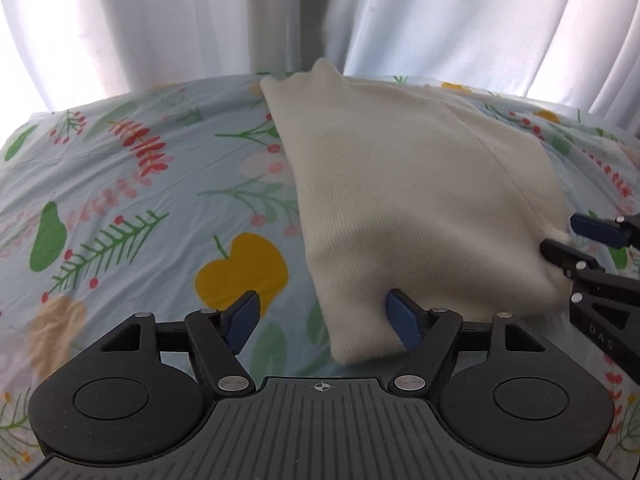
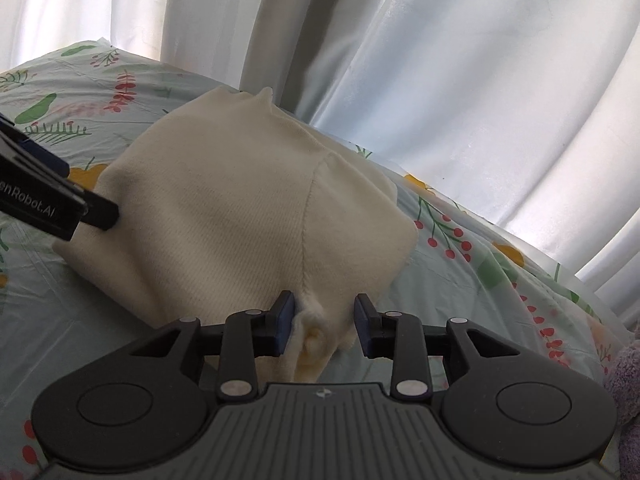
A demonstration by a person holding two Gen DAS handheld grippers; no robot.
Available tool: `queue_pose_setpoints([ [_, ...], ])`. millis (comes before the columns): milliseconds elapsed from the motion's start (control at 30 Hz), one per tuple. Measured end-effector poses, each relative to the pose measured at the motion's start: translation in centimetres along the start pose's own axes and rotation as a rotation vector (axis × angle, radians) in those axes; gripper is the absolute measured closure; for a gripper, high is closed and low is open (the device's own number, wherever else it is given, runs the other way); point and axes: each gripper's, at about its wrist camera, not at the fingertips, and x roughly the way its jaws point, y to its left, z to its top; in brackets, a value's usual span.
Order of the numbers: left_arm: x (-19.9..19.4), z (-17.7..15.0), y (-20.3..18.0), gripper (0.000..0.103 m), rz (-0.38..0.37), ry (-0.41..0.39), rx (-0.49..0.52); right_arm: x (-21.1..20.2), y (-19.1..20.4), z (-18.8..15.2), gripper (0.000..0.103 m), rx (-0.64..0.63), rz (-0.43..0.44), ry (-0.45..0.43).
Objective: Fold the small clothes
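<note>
A cream knit garment (image 1: 420, 208) lies folded on the floral sheet (image 1: 120, 200). My left gripper (image 1: 322, 318) is open at the garment's near left corner, its right finger (image 1: 404, 318) against the cloth edge. My right gripper (image 2: 323, 326) is open, with a bunched corner of the garment (image 2: 248, 208) lying between its fingers. The right gripper also shows at the right edge of the left wrist view (image 1: 568, 236). The left gripper shows at the left edge of the right wrist view (image 2: 60, 200).
White curtains (image 1: 440, 12) hang behind the far edge of the bed. A fuzzy purple item (image 2: 628, 392) sits at the right edge of the right wrist view. The sheet (image 2: 500, 280) extends on both sides of the garment.
</note>
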Motion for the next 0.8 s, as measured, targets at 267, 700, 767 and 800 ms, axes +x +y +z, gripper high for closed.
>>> queue_pose_setpoints([
  [267,-4.5,-4.8,-0.8,0.01,0.008,0.013,-0.013,-4.5,0.1,-3.0,0.038,0.196,0.062,0.19],
  [700,-7.6,-6.8,-1.2,0.008,0.051,0.05,-0.022,-8.8,1.0,-3.4,0.004,0.309,0.113,0.325],
  [767,-8.0,-6.2,-0.9,0.008,0.055,0.032,-0.028,-8.1,1.3,-2.4,0.004,0.283,0.122,0.377],
  [800,-8.1,-6.0,-0.9,0.008,0.058,0.028,-0.031,-7.9,1.3,-2.1,0.004,0.28,0.109,0.391],
])
